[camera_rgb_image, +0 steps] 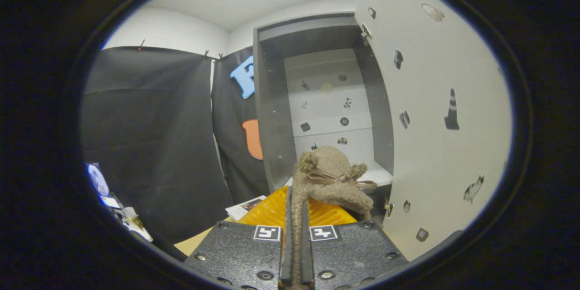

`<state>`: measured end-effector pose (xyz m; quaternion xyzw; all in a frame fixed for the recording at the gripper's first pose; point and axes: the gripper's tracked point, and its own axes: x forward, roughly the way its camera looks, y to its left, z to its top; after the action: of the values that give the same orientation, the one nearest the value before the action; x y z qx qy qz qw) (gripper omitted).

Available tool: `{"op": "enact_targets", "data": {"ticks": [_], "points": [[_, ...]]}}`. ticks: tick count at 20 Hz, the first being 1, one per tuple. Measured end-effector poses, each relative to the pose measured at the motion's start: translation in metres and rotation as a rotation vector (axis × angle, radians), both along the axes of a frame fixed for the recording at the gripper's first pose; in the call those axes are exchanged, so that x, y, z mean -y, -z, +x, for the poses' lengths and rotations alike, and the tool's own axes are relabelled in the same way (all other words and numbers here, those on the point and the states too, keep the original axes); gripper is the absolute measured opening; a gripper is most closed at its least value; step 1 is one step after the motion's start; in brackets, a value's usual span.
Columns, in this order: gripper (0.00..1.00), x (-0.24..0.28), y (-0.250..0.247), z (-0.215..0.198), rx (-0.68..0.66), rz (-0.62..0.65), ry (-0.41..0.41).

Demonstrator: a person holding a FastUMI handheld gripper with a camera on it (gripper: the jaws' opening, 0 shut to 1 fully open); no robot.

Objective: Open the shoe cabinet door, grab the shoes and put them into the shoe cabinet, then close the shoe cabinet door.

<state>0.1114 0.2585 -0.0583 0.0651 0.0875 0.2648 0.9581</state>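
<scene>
A fuzzy tan shoe (333, 179) with a brown bow on its top hangs lifted in front of the shoe cabinet (272, 113). My gripper (296, 240) is shut on the shoe's thin fuzzy edge, which runs between the two fingers. The cabinet stands open just beyond the shoe. Its white door (435, 122), dotted with small stickers, is swung out beside the shoe. The cabinet has grey side walls, a white sticker-covered back and a white shelf (378, 174) partly hidden behind the shoe.
An orange ribbed mat (276, 210) lies on the tan floor below the shoe, with a printed sheet (244, 207) at its edge. Small items (118, 204) lie at the foot of the black cloth wall, away from the cabinet.
</scene>
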Motion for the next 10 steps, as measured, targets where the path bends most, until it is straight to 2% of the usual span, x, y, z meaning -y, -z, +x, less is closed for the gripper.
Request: {"op": "enact_targets", "data": {"ticks": [4, 10], "points": [[0.10, 0.008, -0.037, 0.029, 0.013, -0.025, 0.054], [0.10, 0.014, -0.060, 0.074, 0.001, -0.058, 0.108]]}}
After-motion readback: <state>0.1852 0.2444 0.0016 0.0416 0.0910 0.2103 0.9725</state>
